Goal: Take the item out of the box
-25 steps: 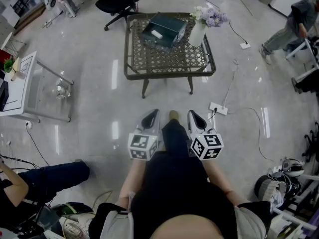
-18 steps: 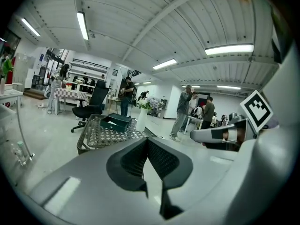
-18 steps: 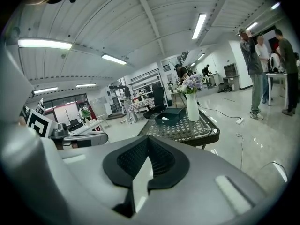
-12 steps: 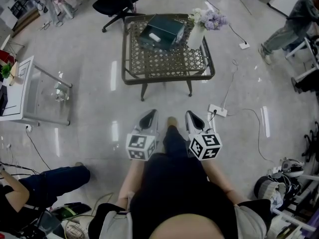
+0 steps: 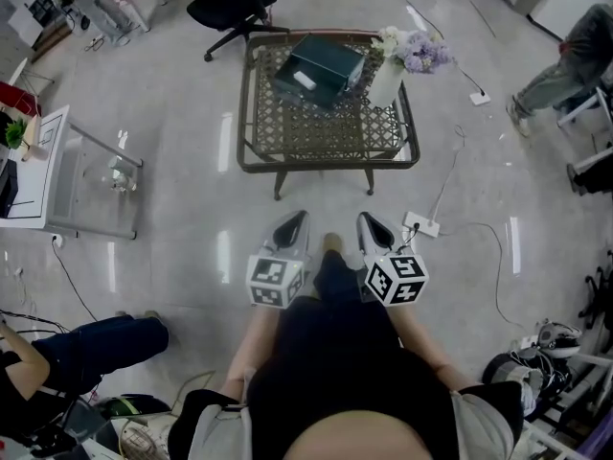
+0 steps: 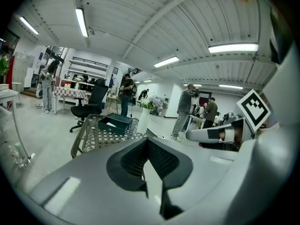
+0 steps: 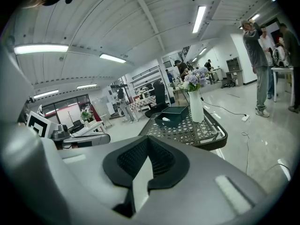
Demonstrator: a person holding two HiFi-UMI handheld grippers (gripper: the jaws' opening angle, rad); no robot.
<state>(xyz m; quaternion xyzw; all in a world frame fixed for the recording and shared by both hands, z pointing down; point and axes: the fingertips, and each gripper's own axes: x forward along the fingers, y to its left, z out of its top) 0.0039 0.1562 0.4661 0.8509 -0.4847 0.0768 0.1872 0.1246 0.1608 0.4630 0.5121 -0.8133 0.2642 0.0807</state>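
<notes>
Left gripper [image 5: 291, 224]: clenched, pads meeting with nothing between them; held low before the body, nose toward the table
Right gripper [image 5: 373, 224]: likewise closed and empty, near the left one, a leg [image 5: 335, 262] between the two
Box [image 5: 324, 62]: dark green, open-topped, on the far-left part of the wicker table [image 5: 297, 127], well apart from both grippers
Item [image 5: 304, 79]: small pale piece lying inside the box toward its near-left end; too small to name
Box axis: long side set diagonally, near-left to far-right in the head view
Vase [image 5: 386, 82]: white, holding lilac flowers [image 5: 417, 51], just beside the box's right end
Bearing: box almost dead ahead across bare floor [image 5: 192, 209], a touch closer to the left gripper's line than the right's
Nearer hand: little in it; left judged to have the cleaner path, the vase standing on the right gripper's side
Step in hand: approach, by judgement; item not yet out
Next move calls for: closing on the table, then parting the jaws before dipping into the box
</notes>
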